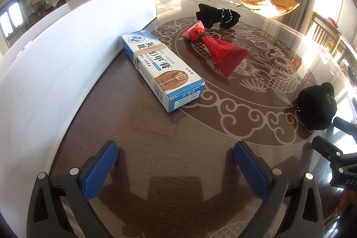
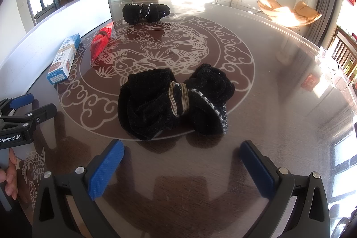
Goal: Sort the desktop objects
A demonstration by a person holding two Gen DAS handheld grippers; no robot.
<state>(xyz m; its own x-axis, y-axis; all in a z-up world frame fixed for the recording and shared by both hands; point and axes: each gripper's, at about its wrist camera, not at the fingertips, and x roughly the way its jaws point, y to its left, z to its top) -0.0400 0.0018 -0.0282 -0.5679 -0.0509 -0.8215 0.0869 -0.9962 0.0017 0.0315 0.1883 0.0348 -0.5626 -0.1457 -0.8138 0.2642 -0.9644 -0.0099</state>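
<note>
Far left, the white board (image 1: 44,64) stands along the table edge, and the blue-and-white box (image 1: 162,70) lies just beside it, rubber bands around its middle. The left gripper (image 1: 176,162) hangs over bare table (image 1: 156,126) short of the box, jaws spread wide, nothing between them. A careless close there could catch only the near end of the box, swing it against the board, or snag a band. Next across, the red packet (image 1: 214,48), tied at its waist, sits on the carp pattern near the box; it looks slick and thin, so a pinch on its tail would likely slip. Behind it, the far black bundle (image 1: 217,15) lies well apart from both grippers. Moving right, the near black bundle (image 2: 174,102), bound with pale twine, sits directly ahead of the right gripper (image 2: 181,167), also fully open and empty. Being soft cloth, it may sag or shed a fold if gripped off the twine. The two tools sit close side by side, so reaching at once risks a knock, and the glossy top would let anything nudged slide away.
</note>
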